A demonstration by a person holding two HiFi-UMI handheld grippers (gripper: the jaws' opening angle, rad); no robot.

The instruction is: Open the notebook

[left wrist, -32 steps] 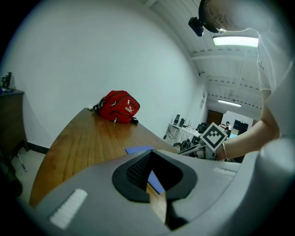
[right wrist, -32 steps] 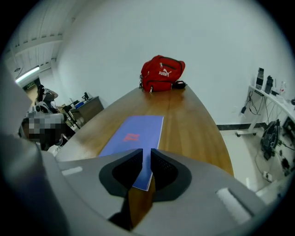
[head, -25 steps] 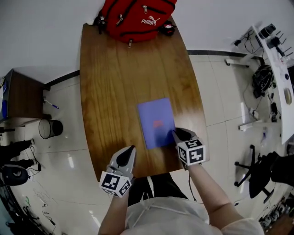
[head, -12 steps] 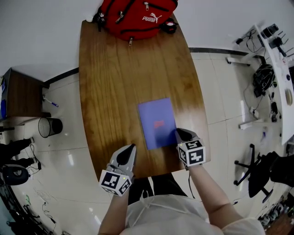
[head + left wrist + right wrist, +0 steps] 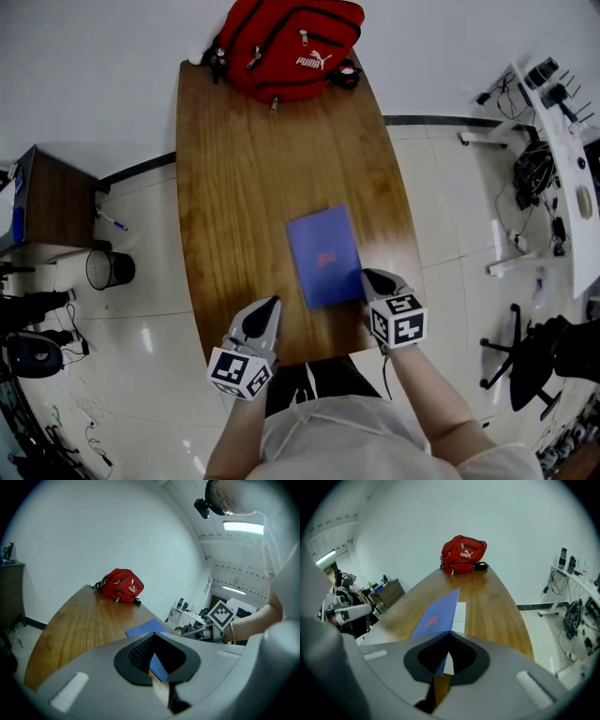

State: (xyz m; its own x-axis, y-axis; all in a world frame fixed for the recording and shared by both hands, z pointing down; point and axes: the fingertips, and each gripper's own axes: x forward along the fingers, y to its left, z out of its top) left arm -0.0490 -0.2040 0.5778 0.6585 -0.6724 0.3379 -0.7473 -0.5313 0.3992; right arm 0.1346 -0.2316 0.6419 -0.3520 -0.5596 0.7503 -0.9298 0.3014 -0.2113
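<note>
A blue notebook [image 5: 324,255] with a red mark on its cover lies on the wooden table [image 5: 234,187], near the front edge. My right gripper [image 5: 371,278] is at the notebook's near right corner. In the right gripper view the blue cover [image 5: 436,616] stands raised off a white page [image 5: 460,613], and its near edge runs into my right gripper [image 5: 446,657], which is shut on it. My left gripper [image 5: 266,309] hovers left of the notebook, apart from it, shut and holding nothing. In the left gripper view the notebook [image 5: 144,629] shows beyond the left gripper [image 5: 157,660].
A red bag [image 5: 291,37] sits at the table's far end. On the floor at the left are a black waste bin [image 5: 111,269] and a dark cabinet [image 5: 56,202]. A desk with cables [image 5: 562,112] and an office chair [image 5: 525,361] stand at the right.
The head view has shifted slightly. My right gripper stays at the notebook's near right corner and my left gripper stays beside it on the left.
</note>
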